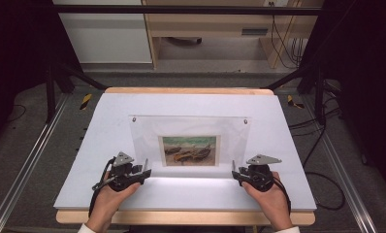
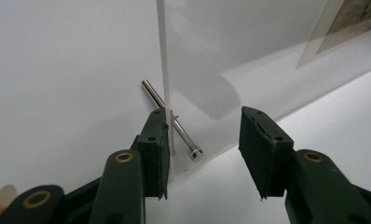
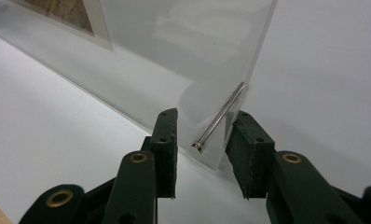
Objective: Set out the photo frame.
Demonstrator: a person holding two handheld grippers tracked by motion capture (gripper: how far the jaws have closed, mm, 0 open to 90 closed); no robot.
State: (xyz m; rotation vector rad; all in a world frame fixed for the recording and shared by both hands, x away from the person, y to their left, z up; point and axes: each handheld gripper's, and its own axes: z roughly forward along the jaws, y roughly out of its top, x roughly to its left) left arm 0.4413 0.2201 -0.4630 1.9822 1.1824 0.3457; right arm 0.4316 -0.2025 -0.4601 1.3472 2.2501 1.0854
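Note:
A clear acrylic picture frame (image 1: 191, 127) stands upright on the white table (image 1: 108, 111), with a small painted picture (image 1: 189, 150) inside it. My left gripper (image 1: 145, 171) is at its lower left corner. In the left gripper view the gripper (image 2: 203, 114) is open: its left pad rests against the panel's edge (image 2: 161, 56), the metal pin (image 2: 186, 140) lies between the jaws, and the right pad stands apart. My right gripper (image 1: 234, 171) is at the lower right corner. Its jaws (image 3: 206, 115) straddle that corner and its pin (image 3: 221, 116), with a gap showing on the left side.
The white sheet covers a wooden tabletop (image 1: 191, 91). Metal rails (image 1: 31, 160) run along both sides on the grey floor. Behind the table stand a wooden desk (image 1: 205, 24) and hanging cables (image 1: 285, 43). Two more pin heads (image 1: 245, 121) sit at the frame's top corners.

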